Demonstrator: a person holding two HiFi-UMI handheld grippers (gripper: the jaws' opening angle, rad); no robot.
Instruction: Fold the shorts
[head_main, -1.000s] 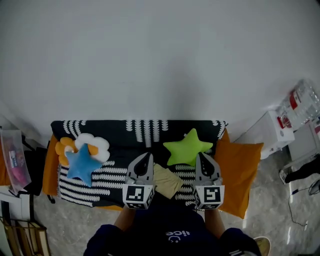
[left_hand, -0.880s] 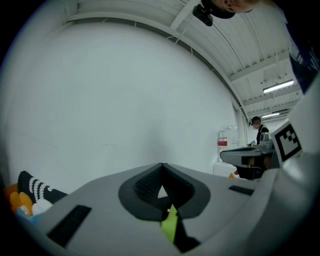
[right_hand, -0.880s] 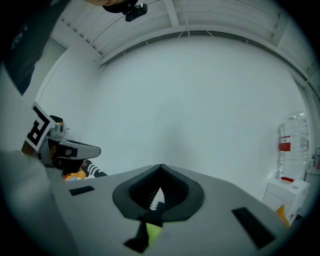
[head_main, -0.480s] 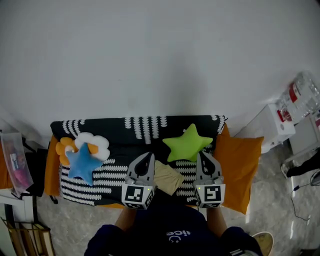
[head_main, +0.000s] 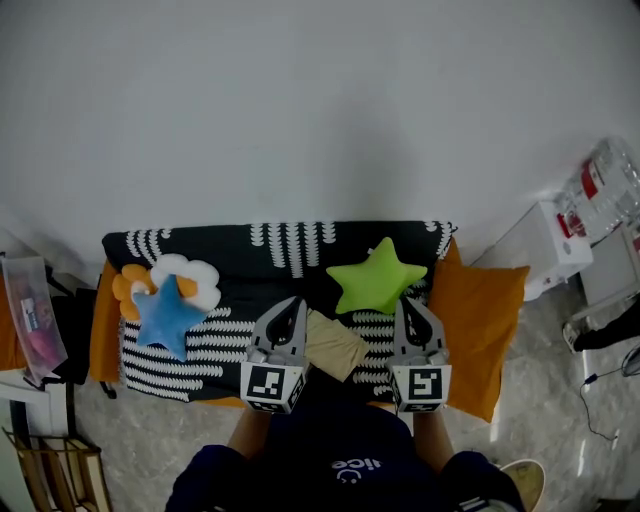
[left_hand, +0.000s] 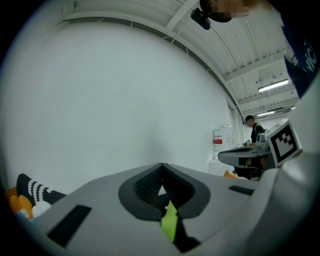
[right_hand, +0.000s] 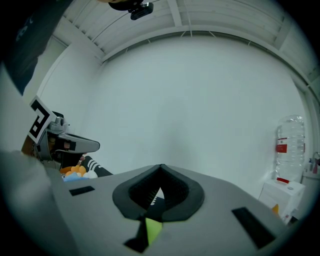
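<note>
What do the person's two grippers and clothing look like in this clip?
Both the left gripper and right gripper are grey, tapering to a pointed tip, with black ribbed pads. Each carries a white cube printed with black square markers. The person wears a dark navy top with white lettering.

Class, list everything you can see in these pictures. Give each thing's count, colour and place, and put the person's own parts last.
sofa cover: one, black with white marks, against the wall
green star pillow: one, green, right on the cover
blue star pillow: one, blue, left on the cover
flower cushion: one, white and orange, behind the blue star
shorts: one, tan, on the seat between the grippers
orange cushion: one, orange, sofa's right end
water bottle: one, clear with red label, far right
left gripper: grey, jaws shut, empty
right gripper: grey, jaws shut, empty
</note>
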